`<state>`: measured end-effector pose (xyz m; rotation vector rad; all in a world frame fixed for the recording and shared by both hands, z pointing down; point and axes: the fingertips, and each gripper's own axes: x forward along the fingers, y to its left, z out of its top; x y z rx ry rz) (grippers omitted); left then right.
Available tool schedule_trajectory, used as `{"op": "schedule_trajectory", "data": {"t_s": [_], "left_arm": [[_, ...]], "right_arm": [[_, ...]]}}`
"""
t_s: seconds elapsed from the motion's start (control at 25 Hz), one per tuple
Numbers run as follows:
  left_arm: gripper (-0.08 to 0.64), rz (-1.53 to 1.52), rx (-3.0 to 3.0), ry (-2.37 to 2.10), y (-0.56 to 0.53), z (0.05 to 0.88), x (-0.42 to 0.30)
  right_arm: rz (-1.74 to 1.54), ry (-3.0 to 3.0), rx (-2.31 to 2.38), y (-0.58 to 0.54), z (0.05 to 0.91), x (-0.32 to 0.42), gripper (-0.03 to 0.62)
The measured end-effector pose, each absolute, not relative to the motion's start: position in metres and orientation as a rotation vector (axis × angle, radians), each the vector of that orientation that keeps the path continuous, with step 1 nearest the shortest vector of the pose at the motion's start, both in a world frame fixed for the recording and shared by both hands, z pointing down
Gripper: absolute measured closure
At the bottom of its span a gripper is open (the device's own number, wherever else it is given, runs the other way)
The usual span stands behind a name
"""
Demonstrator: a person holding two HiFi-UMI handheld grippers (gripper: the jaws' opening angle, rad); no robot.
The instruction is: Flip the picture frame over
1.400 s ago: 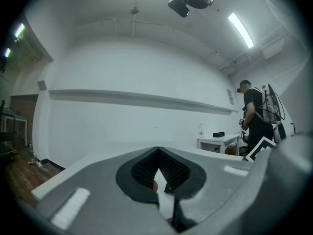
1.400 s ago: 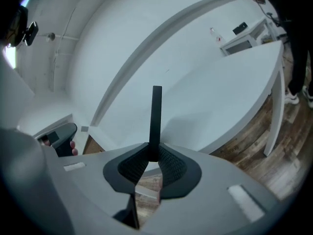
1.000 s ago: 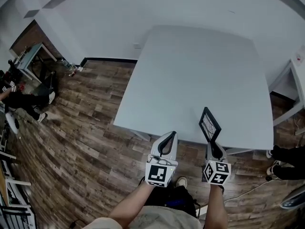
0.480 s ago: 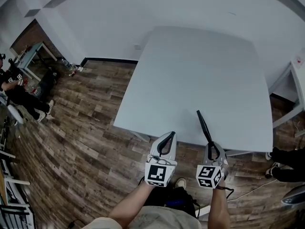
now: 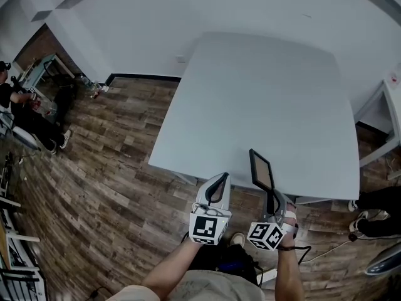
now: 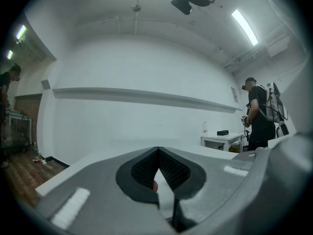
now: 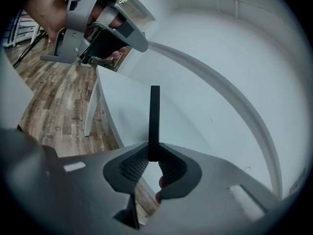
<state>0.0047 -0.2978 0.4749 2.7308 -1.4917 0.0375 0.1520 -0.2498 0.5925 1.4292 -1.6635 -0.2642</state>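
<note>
My right gripper [image 5: 271,198] is clamped on the frame [image 5: 261,170], held upright over the table's [image 5: 250,93] near edge; my left gripper [image 5: 218,184] is clenched, empty.

Bare lab-like test room: plain white walls [image 5: 156,17], brown wood-plank floor [image 5: 106,168], large white square table [image 5: 263,99] ahead of the right gripper [image 5: 271,198], long ceiling strip light [image 6: 246,27].
</note>
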Motion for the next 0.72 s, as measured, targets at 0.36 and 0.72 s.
{"op": "schedule_trajectory", "data": {"t_s": [0.36, 0.72], "left_arm": [[0.560, 0.051, 2.702, -1.507, -0.297, 0.483, -0.003], [0.559, 0.062, 2.689, -1.515, -0.295, 0.486, -0.008]], "right_arm": [[-0.388, -1.512, 1.268, -0.247, 0.617, 0.142, 0.502], [-0.418, -1.401, 1.114, -0.249, 0.647, 0.132, 0.492]]}}
